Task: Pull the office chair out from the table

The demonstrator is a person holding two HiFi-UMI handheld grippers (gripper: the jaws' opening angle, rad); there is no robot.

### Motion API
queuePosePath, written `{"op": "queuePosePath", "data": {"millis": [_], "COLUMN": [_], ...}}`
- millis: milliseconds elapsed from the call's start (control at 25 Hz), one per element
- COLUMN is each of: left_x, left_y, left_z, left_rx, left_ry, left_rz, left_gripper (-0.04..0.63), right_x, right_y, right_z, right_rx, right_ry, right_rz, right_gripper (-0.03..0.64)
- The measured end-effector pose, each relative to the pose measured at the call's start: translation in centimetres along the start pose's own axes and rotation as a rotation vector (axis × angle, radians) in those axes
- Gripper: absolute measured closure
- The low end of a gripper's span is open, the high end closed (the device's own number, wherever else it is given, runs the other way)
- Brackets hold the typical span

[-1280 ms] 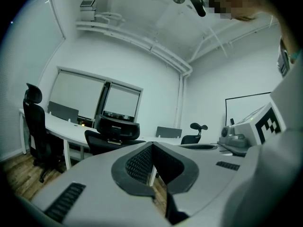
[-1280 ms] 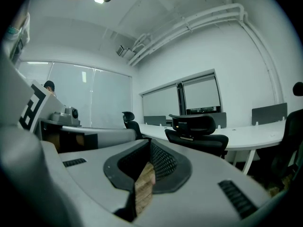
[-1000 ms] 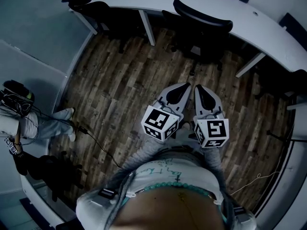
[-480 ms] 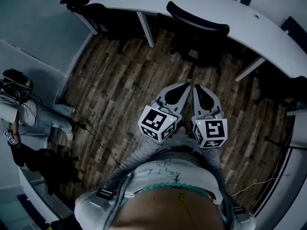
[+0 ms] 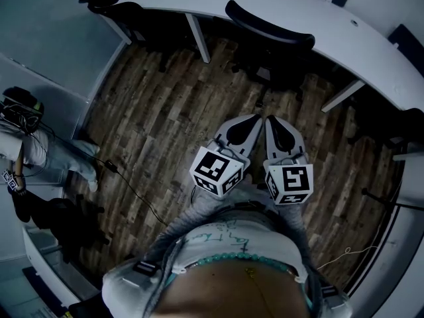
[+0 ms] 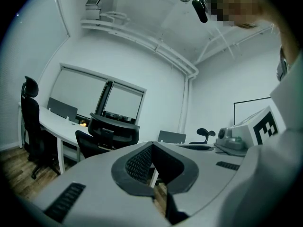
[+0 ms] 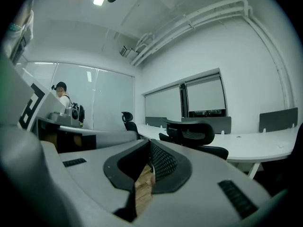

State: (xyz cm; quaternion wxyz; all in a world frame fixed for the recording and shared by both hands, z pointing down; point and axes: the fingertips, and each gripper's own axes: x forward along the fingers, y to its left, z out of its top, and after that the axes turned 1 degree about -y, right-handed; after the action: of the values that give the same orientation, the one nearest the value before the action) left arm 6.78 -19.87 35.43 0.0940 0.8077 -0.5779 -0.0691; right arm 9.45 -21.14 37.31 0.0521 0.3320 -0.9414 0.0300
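Observation:
A black office chair (image 5: 268,35) stands tucked in at the curved white table (image 5: 371,42), its backrest toward me. Both grippers are held side by side over the wooden floor, pointing at the chair and well short of it. My left gripper (image 5: 246,121) is shut with nothing in it. My right gripper (image 5: 271,121) is also shut and empty. In the left gripper view the chair (image 6: 113,131) shows beyond the closed left gripper (image 6: 152,145). In the right gripper view the chair (image 7: 191,134) stands ahead of the closed right gripper (image 7: 149,143).
A second black chair (image 5: 116,8) sits at the table's far left end, another dark chair (image 5: 397,121) at the right. White table legs (image 5: 197,38) flank the target chair. A person (image 5: 33,151) stands at the left by a desk, and a cable (image 5: 132,194) lies on the floor.
Both grippers have drifted a little over the floor with the person carrying them, still shut and side by side. The chair stays tucked in. The person at the left has shifted a leg.

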Motion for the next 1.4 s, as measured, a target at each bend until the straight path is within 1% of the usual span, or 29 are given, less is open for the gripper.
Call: {"op": "queuePosePath", "data": {"millis": [80,240,400,520,880,1240,1400], "left_x": [0.2,0.6,1.3,1.7,3.0,4.7,5.2], "left_y": [0.5,1.8,3.5,5.1,10.6,15.3,16.9], "left_z": [-0.1,0.4,0.8,1.2,3.4,4.3,4.5], "left_rx": [-0.005,-0.022,-0.028,-0.025,-0.025,-0.031,-0.034], "left_ry": [0.003,-0.017,-0.007,0.003,-0.013,-0.014,-0.011], "left_rz": [-0.002,-0.016,-0.04,-0.059,-0.086,-0.145,-0.19], "left_gripper": [0.584,0.584,0.584,0.584,0.584,0.584,0.584], "right_x": [0.5,1.8,3.7,5.5,11.0,15.8,17.4], "right_y": [-0.1,-0.3,-0.2,0.1,0.8,0.5,0.6], "right_z": [-0.2,-0.1,0.4,0.7,1.6,2.5,2.4], "right_rx": [-0.013,-0.006,-0.005,0.004,0.001,0.012,0.025], "right_ry": [0.01,0.014,0.007,0.004,0.013,0.0,-0.01], "right_rz": [-0.009,-0.027,-0.043,-0.055,-0.089,-0.164,-0.205], "right_gripper": [0.594,0.594,0.594,0.594,0.594,0.594,0.594]}}
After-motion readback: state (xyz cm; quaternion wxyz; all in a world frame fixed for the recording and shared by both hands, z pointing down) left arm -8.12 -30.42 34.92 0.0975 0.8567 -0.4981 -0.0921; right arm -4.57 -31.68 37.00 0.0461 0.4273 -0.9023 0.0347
